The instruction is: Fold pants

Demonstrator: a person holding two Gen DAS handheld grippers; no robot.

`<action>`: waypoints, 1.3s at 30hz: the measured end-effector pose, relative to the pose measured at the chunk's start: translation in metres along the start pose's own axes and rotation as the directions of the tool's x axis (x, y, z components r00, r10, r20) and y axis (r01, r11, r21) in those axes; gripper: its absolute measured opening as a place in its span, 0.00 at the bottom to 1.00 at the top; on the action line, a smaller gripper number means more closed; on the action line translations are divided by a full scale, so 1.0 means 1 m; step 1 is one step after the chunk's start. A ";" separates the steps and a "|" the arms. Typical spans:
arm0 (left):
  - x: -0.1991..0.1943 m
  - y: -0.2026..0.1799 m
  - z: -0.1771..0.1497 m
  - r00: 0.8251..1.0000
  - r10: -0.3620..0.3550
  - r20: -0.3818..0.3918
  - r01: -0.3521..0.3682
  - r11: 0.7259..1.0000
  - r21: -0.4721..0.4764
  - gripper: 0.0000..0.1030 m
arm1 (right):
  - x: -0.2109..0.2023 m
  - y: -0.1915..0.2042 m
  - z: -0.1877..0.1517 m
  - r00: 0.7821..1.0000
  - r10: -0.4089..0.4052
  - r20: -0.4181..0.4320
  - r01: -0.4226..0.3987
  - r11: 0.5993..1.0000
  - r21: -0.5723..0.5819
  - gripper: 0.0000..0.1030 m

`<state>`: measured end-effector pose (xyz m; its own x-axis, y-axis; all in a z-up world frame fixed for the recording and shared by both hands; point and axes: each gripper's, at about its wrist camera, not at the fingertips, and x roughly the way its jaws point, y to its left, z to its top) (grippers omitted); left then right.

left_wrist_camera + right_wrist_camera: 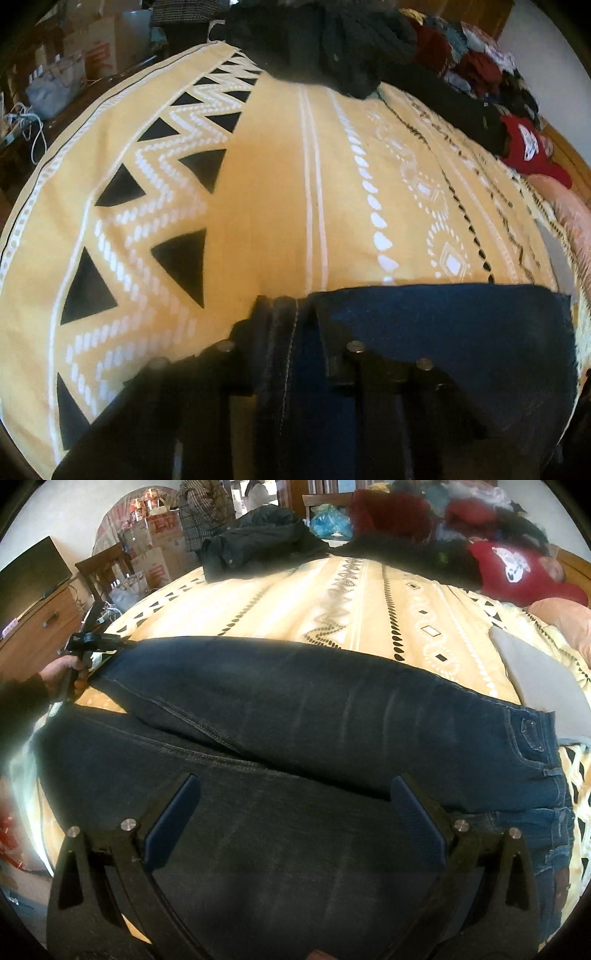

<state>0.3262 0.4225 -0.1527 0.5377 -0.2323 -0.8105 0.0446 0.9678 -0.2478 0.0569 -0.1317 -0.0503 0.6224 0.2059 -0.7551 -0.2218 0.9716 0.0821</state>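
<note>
Dark blue jeans [314,716] lie across a yellow patterned bedspread [295,590], waistband at the right, legs running left. My left gripper [284,317] is shut on the hem of one jeans leg [443,332] and holds it over the bed; it also shows in the right wrist view [96,642] at the far left, held by a hand. My right gripper [295,812] is open and empty, its blue pads [173,819] spread just above the near leg of the jeans.
A pile of dark and red clothes [461,535] lies at the far side of the bed. A black jacket [255,535] lies at the back. A grey flat thing [535,672] rests at the right. Boxes [155,546] and a wooden dresser [40,627] stand at the left.
</note>
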 end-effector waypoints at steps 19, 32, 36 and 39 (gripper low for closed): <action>0.005 -0.013 -0.008 0.997 0.070 0.023 -0.072 0.994 0.076 0.15 | -0.036 -0.112 -0.006 0.993 -0.120 0.020 0.113 0.973 0.201 0.92; -0.002 -0.008 -0.010 0.993 0.063 0.096 -0.065 0.998 0.010 0.13 | -0.014 -0.274 0.024 0.969 -0.240 -0.060 0.247 0.940 0.234 0.66; 0.000 -0.009 -0.010 0.994 0.069 0.090 -0.070 0.997 0.017 0.13 | 0.022 -0.328 0.032 0.965 -0.216 -0.146 0.249 0.930 0.269 0.63; 0.002 -0.008 -0.010 0.994 0.071 0.082 -0.072 0.997 0.017 0.13 | 0.050 -0.345 0.042 0.959 -0.216 -0.184 0.257 0.937 0.239 0.63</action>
<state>0.3181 0.4130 -0.1578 0.6069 -0.1545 -0.7796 0.0195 0.9835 -0.1798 0.1962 -0.4520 -0.0889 0.5066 -0.0337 -0.8615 0.1311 0.9906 0.0384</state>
